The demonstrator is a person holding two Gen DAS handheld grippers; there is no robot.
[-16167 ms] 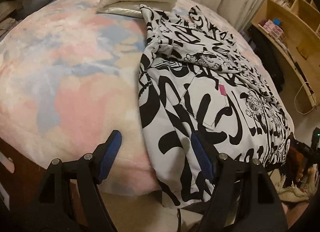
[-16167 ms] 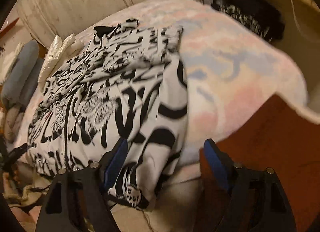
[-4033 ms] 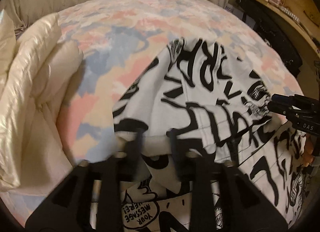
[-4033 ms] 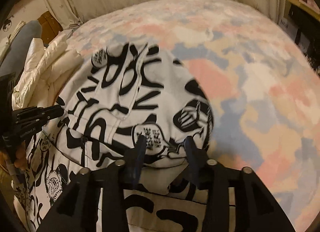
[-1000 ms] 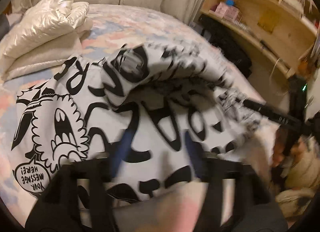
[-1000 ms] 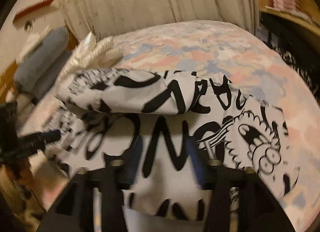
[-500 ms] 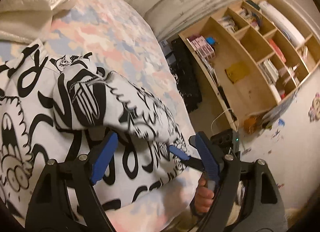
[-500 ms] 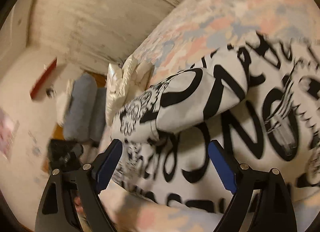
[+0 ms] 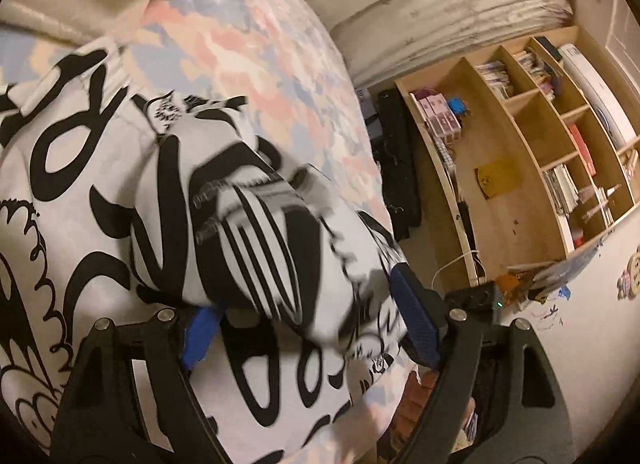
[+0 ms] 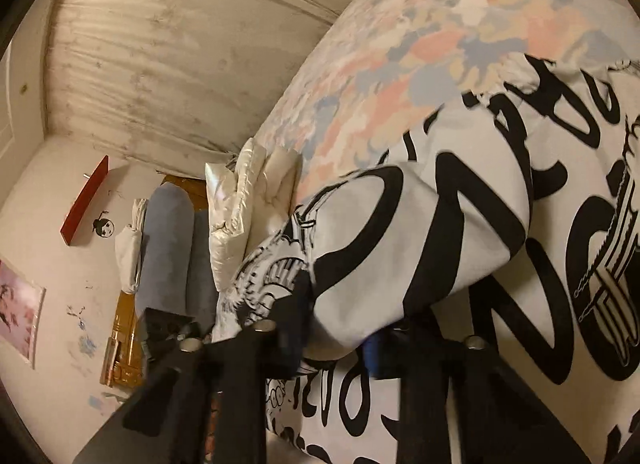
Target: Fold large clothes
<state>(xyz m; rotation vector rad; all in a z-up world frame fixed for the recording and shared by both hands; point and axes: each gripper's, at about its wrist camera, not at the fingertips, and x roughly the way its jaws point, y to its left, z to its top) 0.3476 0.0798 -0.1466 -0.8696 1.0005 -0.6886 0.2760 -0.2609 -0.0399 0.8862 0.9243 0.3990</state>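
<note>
- The right gripper (image 10: 340,334) has just closed its fingers on the white black-lettered cotton garment's (image 10: 460,232) rolled fold.
- The left gripper (image 9: 308,328), fingers wide around that fold, should pinch before lifting off the pastel patchwork bed (image 9: 256,44).

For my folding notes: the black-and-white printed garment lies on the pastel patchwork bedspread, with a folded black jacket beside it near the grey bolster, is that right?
Not quite: the folded jacket is shiny cream-white, not black, as the right wrist view shows. The rest stands: the printed garment lies on the pastel bedspread, and the jacket sits beside it near the grey bolster.
</note>
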